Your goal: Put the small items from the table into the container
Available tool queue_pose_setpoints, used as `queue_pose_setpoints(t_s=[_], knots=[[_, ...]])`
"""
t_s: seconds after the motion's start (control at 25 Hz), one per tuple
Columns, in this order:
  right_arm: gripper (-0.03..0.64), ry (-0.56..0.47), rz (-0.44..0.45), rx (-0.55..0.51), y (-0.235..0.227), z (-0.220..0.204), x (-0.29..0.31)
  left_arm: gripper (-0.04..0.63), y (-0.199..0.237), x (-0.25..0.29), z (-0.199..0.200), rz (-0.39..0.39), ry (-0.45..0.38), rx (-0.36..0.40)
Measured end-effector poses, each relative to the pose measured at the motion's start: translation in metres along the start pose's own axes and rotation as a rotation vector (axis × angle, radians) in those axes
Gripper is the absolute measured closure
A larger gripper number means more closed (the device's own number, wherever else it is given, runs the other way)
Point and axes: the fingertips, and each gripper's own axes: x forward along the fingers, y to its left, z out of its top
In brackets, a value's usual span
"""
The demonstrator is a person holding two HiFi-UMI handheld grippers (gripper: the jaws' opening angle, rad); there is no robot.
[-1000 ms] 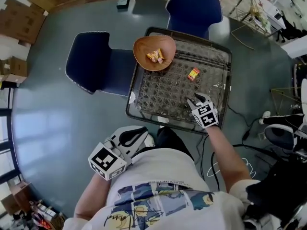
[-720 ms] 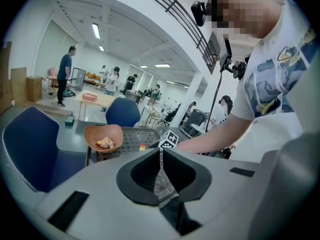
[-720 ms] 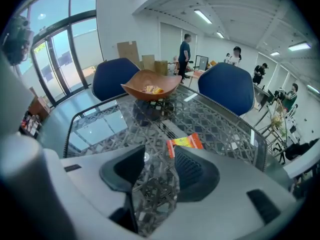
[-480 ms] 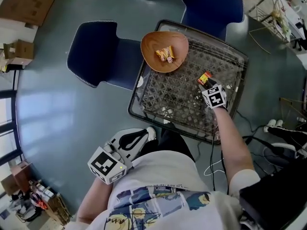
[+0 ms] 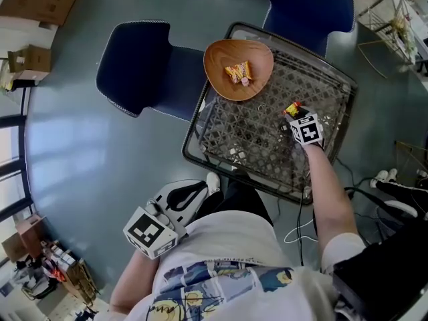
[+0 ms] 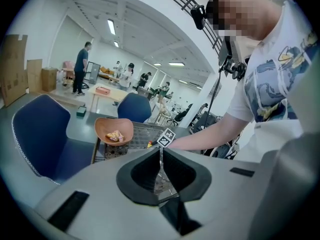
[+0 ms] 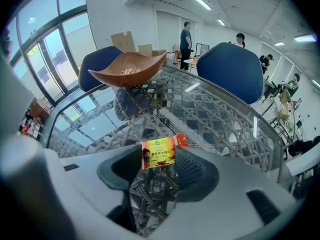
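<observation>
Left gripper [image 6: 161,151]: held low beside the person's torso, off the table's near-left corner. Jaws clenched together, only a thin slit showing; nothing between them.

Blue chair [image 5: 134,65]: stands at the left of the table [image 5: 254,139], on the grey floor.

Table: glass top over a woven lattice, dark rim.

Wooden bowl [image 5: 224,55]: sits at the far-left corner of the table, upright. Several yellow-orange snack packets [image 5: 239,73] lie in its middle.

Second blue chair [image 5: 311,5]: behind the table's far edge, to the right of the bowl.

Right gripper [image 7: 158,165]: over the right part of the table, pointing steeply down, well apart from the bowl. Jaws are opening. One yellow and orange snack packet [image 7: 160,153] lies flat on the glass between the jaw tips, spanning most of the gap. The pads are not pressing on it; the packet rests on the table, not lifted.
</observation>
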Motion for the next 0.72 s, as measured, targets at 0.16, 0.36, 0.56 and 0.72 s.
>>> queue_pose_setpoints(t_s=[0.16,0.36,0.56,0.72], knots=[[0.461,-0.008,-0.018,-0.003,0.001,0.001,-0.003,0.584,0.0,0.0,0.003,-0.002,-0.006,0.002],[0.495,-0.025,-0.037,0.01,0.005,0.003,-0.012,0.584,0.001,0.0,0.005,-0.009,-0.019,0.01],[0.5,-0.1,-0.02,0.007,0.018,0.03,-0.041,0.584,0.0,-0.001,0.006,-0.021,-0.039,0.018],[0.505,-0.174,0.0,-0.033,0.033,0.073,-0.064,0.584,-0.002,-0.005,0.007,-0.026,-0.06,0.023]])
